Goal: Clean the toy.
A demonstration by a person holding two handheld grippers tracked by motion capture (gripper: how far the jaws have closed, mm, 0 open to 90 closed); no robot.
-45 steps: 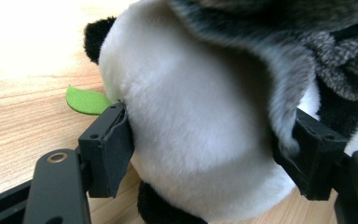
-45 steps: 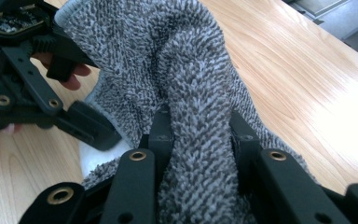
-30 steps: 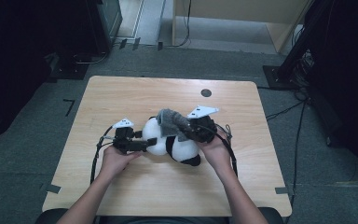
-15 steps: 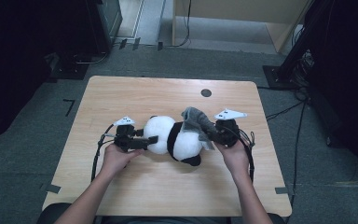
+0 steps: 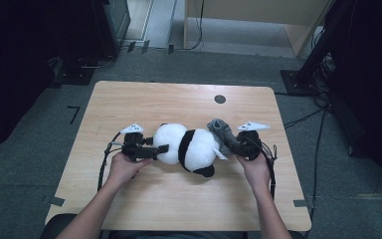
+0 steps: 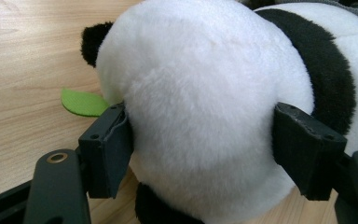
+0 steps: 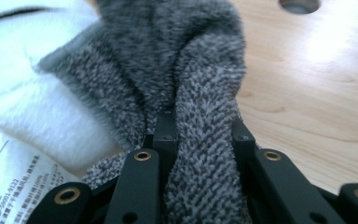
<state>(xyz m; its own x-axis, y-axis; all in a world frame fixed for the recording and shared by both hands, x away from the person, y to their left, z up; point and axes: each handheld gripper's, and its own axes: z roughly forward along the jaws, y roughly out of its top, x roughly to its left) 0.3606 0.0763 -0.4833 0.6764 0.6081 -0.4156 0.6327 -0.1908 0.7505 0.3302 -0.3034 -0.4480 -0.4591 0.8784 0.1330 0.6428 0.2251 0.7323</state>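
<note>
The left hand-held gripper (image 6: 200, 154) clasps the plush panda's (image 5: 186, 145) white head between its spread jaws. The right hand-held gripper (image 7: 200, 135) pinches a fold of grey fuzzy cloth (image 7: 186, 79) at the panda's rear, on the desk (image 5: 129, 104).

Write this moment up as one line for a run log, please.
left gripper: shut on plush panda, jaws clasp its white head | right gripper: shut on grey cloth | panda lying on table

Between your grippers the panda (image 5: 186, 147) blocks the way — the table (image 5: 144, 99) beyond it seems open, apart from a small round hole (image 5: 220, 98).
</note>
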